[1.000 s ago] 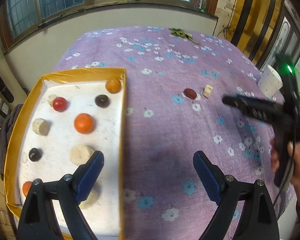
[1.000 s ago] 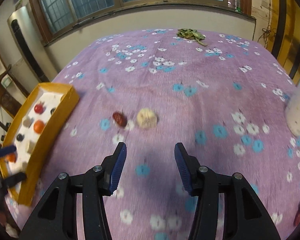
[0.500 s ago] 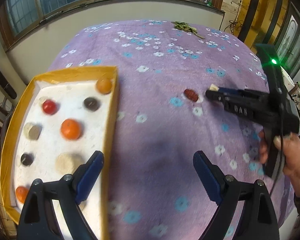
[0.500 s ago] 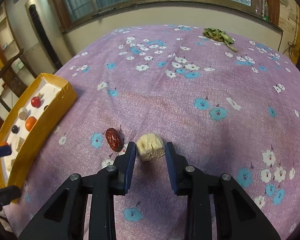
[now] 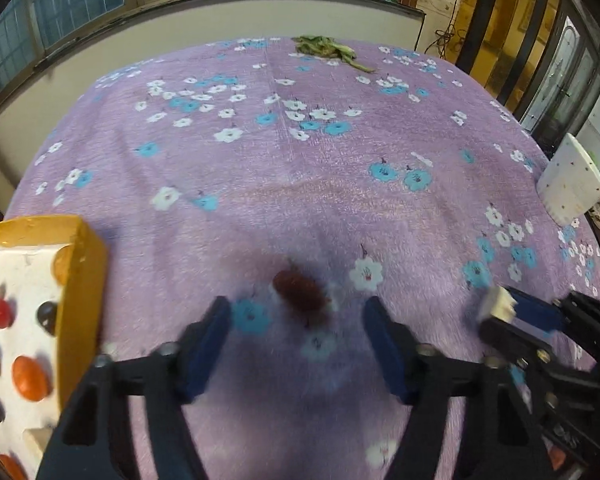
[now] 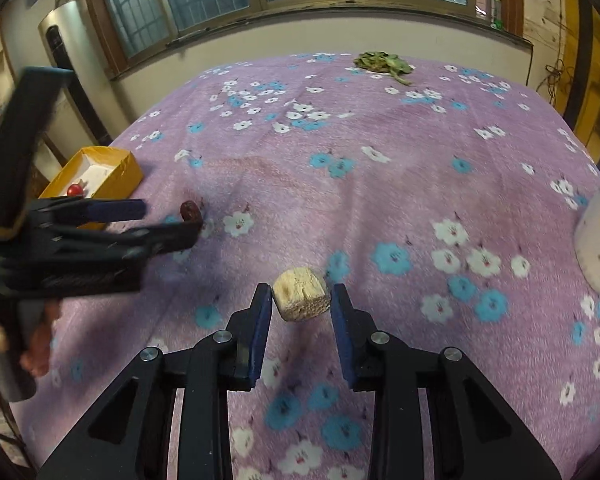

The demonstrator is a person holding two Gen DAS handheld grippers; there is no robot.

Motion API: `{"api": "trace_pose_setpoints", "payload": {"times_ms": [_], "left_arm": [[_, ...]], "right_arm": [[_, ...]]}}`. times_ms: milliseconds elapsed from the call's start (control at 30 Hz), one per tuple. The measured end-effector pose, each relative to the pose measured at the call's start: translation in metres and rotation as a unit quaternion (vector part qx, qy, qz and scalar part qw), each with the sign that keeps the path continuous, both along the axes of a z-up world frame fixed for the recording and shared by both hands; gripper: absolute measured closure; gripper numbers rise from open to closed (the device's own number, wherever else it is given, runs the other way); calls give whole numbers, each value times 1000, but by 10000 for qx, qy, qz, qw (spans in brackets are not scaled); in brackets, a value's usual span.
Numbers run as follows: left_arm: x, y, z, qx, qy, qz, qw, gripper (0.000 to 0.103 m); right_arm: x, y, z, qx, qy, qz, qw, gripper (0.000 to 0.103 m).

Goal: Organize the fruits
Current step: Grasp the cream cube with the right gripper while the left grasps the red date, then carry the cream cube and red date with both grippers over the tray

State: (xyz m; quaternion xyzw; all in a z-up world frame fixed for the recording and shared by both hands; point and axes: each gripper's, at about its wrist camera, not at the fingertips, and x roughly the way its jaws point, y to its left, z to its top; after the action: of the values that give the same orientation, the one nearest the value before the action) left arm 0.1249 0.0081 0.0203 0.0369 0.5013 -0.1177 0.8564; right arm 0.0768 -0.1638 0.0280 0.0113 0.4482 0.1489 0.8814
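A dark red date (image 5: 302,296) lies on the purple flowered cloth between the fingertips of my left gripper (image 5: 296,320). Its jaws are closing and the pads stand clear of the date. In the right wrist view the same date (image 6: 190,210) shows at the left gripper's tip. My right gripper (image 6: 300,304) is shut on a pale beige fruit chunk (image 6: 300,294), held a little above the cloth; the chunk (image 5: 498,304) also shows in the left wrist view. The yellow tray (image 5: 86,264) at the left holds several round fruits and pale chunks.
A white dotted cup (image 5: 572,188) stands near the table's right edge. A bunch of green leaves (image 5: 324,46) lies at the far edge. A person's hand (image 6: 36,344) holds the left gripper's handle. A wall with windows runs behind the table.
My left gripper has moved right, from over the tray to the date, and its jaws have narrowed. My right gripper moved onto the pale chunk, shut on it and raised it.
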Motion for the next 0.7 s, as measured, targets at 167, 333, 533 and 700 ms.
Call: {"api": "trace_pose_setpoints", "payload": {"times_ms": [167,333,533,700], "left_arm": [[0,2,-5,-191,-195,-115,9996,72],[-17,13,3,-570,-294,-217,9977,72],[-43,26,15,-841,-249,-231,9959,72],[-68,39,19,-934,-188,-201,9952,72]], "right_arm": [[-4,-7,0,122,22,-70,9999,74],[-8,-9,-1,194,41,-139,9997,74],[-19,-5,2,221,14,-222,9995,74],[-34,7,9,80,-105,-175,9998,74]]}}
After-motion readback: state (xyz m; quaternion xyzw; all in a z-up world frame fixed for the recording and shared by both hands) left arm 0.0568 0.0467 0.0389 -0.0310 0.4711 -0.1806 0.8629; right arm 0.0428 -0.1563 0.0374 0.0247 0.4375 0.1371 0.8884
